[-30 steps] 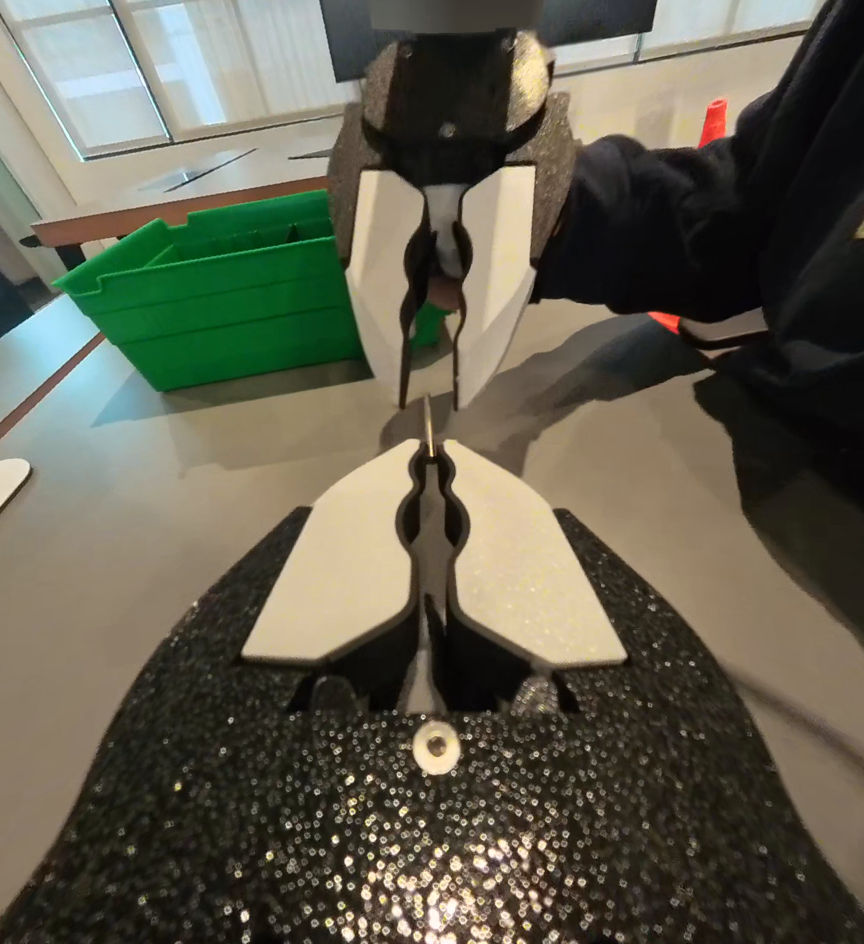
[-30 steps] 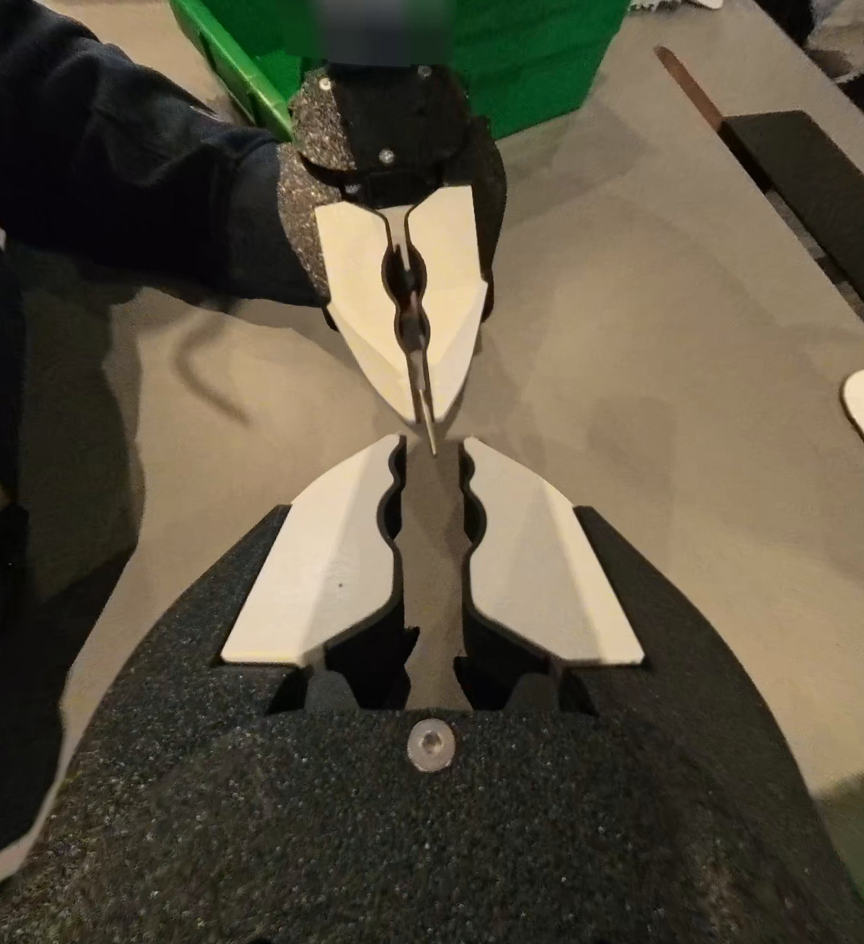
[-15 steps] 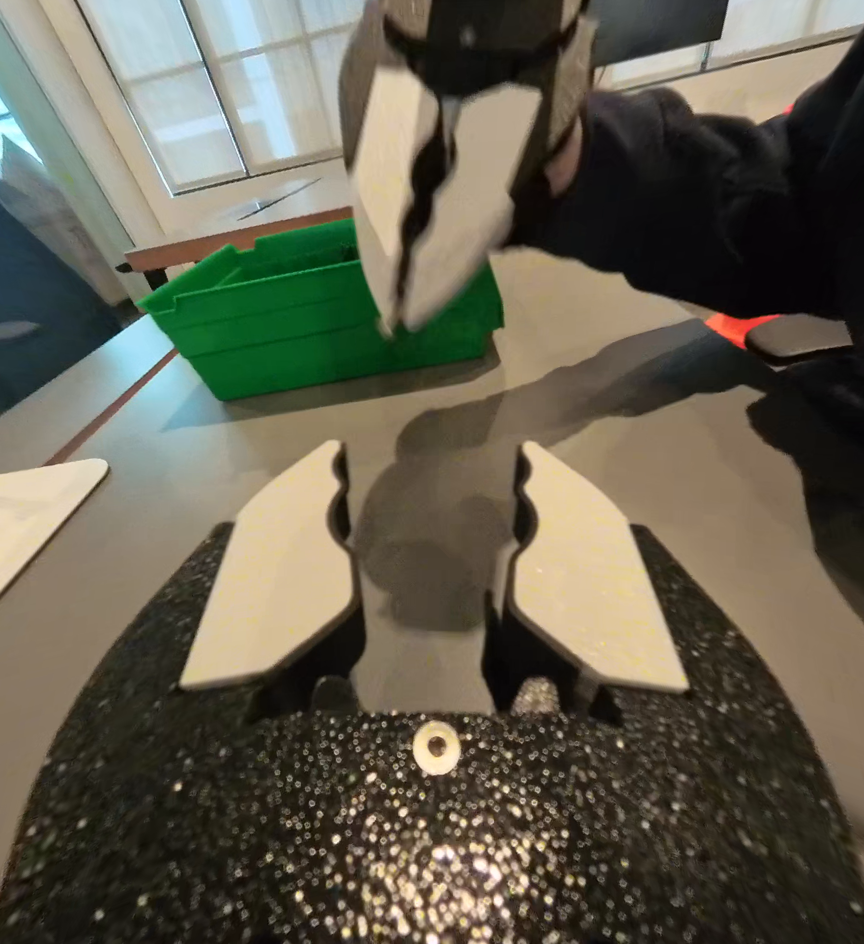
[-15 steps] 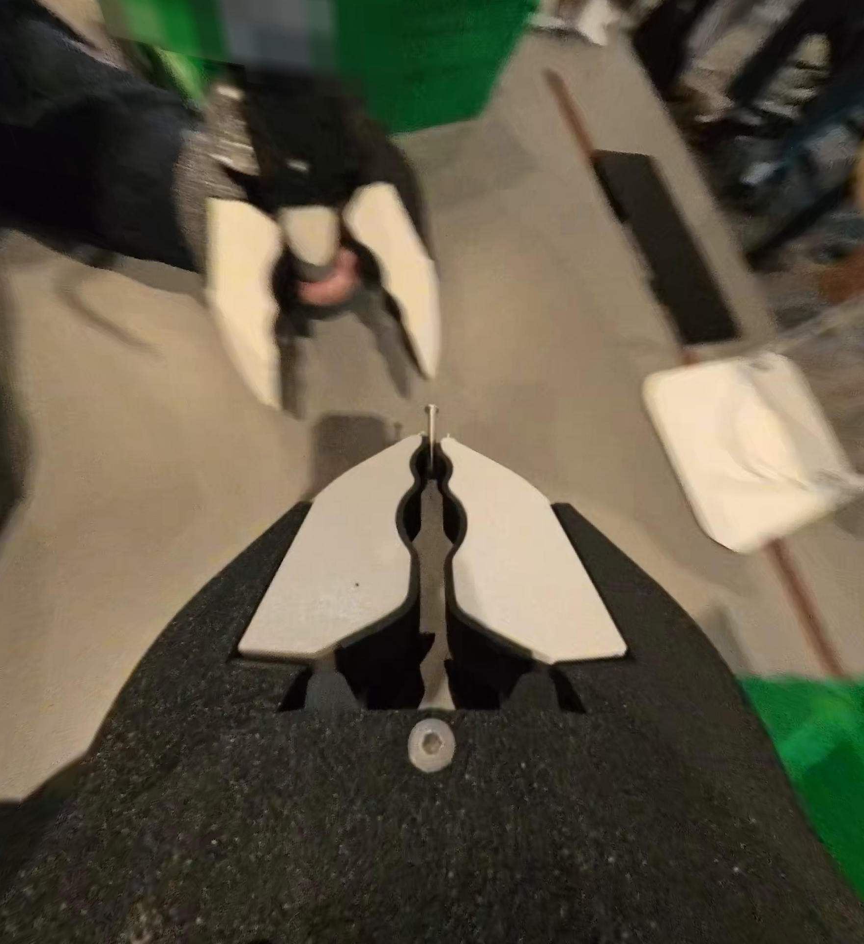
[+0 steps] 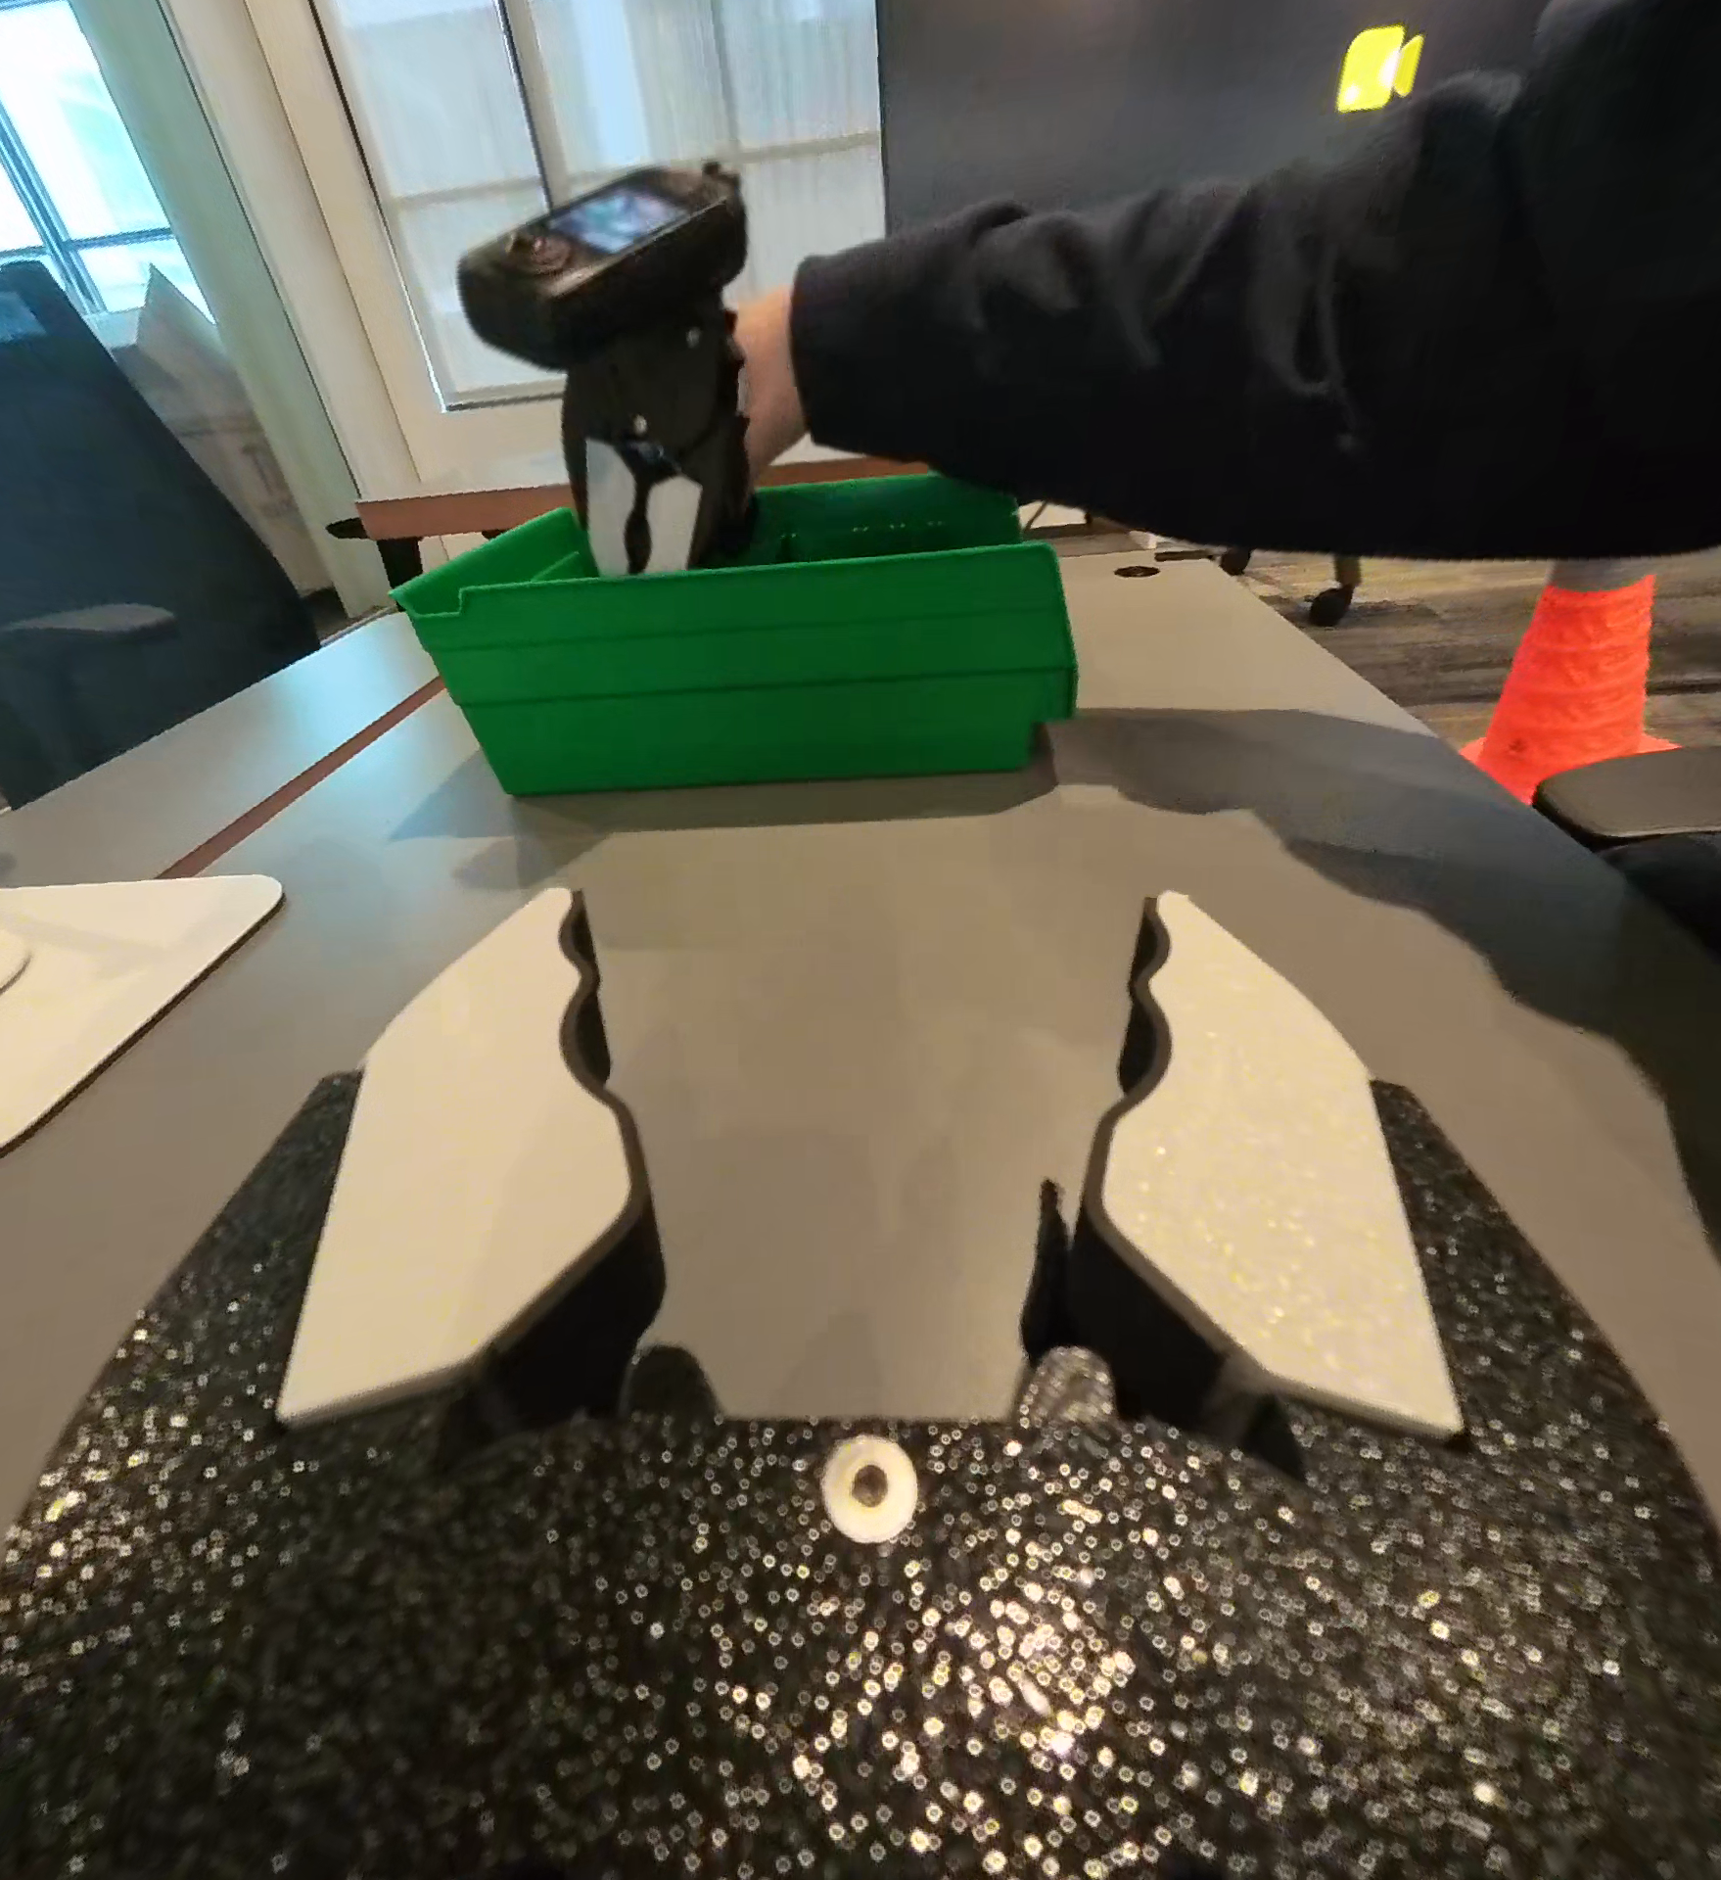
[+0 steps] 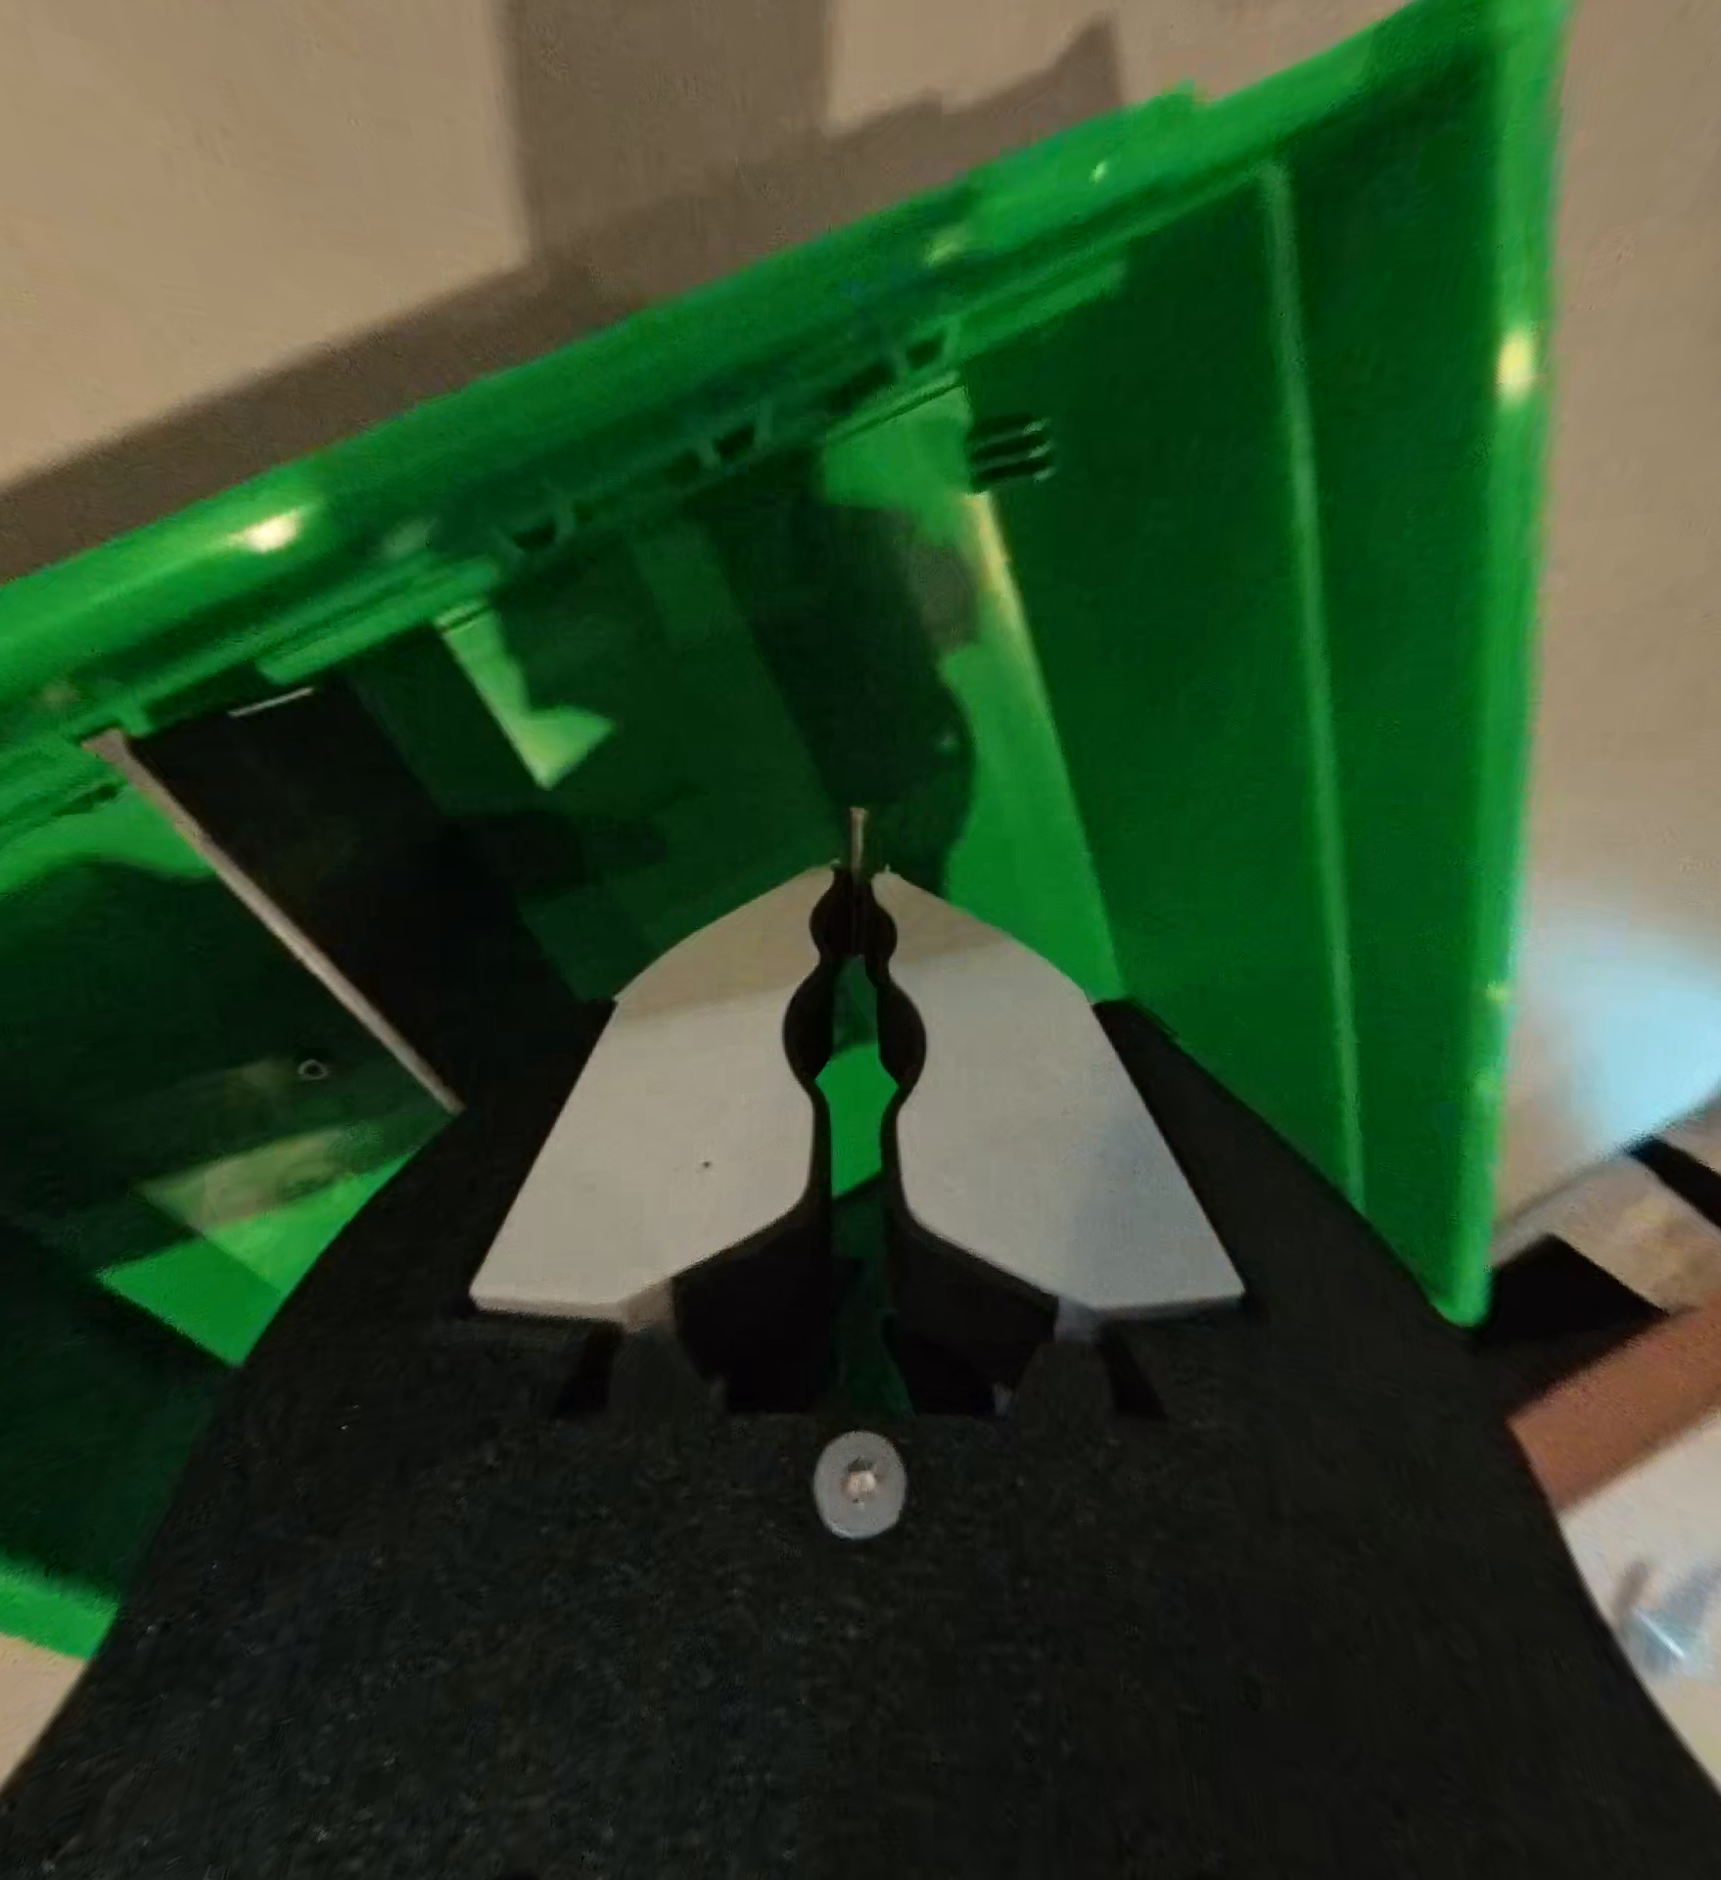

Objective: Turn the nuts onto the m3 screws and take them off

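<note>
Pinching the m3 screw (image 6: pixel 856 836) by one end, your right gripper (image 6: pixel 858 871) hangs inside the green bin (image 5: pixel 755 651); left gripper (image 5: pixel 862 916) jaws stand wide, empty, over the counter (image 5: pixel 836 1017). Risk: release early and the screw bounces into the wrong compartment.

This looks like an office or meeting room. A long grey tabletop (image 5: pixel 867 966) stands before tall windows (image 5: pixel 633 132), with a dark office chair (image 5: pixel 53 529) beside it, a large dark screen (image 5: pixel 1090 102) behind, and carpet floor (image 5: pixel 1446 651).
</note>
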`<state>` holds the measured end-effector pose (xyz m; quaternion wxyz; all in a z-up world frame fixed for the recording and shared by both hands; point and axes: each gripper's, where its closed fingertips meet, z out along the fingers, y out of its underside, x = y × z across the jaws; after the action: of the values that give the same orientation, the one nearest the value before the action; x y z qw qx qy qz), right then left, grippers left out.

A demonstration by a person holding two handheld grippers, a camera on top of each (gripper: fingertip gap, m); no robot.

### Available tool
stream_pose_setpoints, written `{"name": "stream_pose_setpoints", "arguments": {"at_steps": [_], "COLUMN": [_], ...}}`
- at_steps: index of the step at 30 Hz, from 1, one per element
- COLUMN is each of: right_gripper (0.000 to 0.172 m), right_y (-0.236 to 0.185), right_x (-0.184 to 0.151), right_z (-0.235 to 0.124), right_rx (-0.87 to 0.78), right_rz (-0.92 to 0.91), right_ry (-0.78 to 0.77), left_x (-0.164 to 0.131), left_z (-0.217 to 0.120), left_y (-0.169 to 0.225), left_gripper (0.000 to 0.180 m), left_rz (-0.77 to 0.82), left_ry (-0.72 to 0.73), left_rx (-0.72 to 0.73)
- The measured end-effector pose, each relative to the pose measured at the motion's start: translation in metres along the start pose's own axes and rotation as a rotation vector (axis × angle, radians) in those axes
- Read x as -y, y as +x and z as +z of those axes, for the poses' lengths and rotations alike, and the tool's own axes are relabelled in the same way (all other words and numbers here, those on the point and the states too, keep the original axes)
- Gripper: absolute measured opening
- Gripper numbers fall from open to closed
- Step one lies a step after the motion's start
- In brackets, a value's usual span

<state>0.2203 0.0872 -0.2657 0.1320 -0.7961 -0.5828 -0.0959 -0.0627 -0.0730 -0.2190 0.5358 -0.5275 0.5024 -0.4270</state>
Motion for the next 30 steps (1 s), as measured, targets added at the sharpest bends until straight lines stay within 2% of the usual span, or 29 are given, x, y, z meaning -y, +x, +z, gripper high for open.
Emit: {"name": "stream_pose_setpoints", "arguments": {"at_steps": [6,12,14,16,20,23,25,26,30], "right_gripper": [0.002,0.004,0.02,0.024,0.02,0.015,0.012,0.012,0.013], "right_y": [-0.01,-0.011,-0.012,-0.009,0.006,0.0,-0.025,-0.041,-0.128], "right_x": [-0.008,-0.014,-0.013,-0.011,0.002,0.04,0.079,0.095,0.163], "right_z": [0.024,0.032,0.029,0.021,-0.028,-0.101,-0.148,-0.162,-0.166], "right_rx": [0.215,0.241,0.26,0.253,0.125,-0.005,-0.024,-0.024,0.152], "right_rz": [0.147,0.17,0.208,0.27,0.356,0.405,0.401,0.399,0.322], "right_ry": [-0.082,-0.123,-0.13,-0.114,0.043,0.317,0.549,0.618,0.792], "left_x": [0.0,0.001,0.001,0.001,0.001,0.002,0.002,0.002,0.003], "left_z": [0.0,-0.001,-0.001,-0.001,-0.001,-0.001,-0.002,-0.002,-0.002], "left_y": [0.0,-0.002,-0.005,-0.005,-0.007,-0.008,-0.009,-0.009,-0.011], "left_gripper": [0.1,0.096,0.086,0.085,0.085,0.085,0.085,0.085,0.085], "left_rz": [0.0,-0.015,-0.019,-0.018,-0.019,-0.022,-0.024,-0.025,-0.031], "left_ry": [-0.001,0.01,0.01,0.011,0.014,0.017,0.018,0.019,0.025], "left_rx": [0.0,-0.001,0.016,0.016,0.026,0.03,0.033,0.036,0.044]}}
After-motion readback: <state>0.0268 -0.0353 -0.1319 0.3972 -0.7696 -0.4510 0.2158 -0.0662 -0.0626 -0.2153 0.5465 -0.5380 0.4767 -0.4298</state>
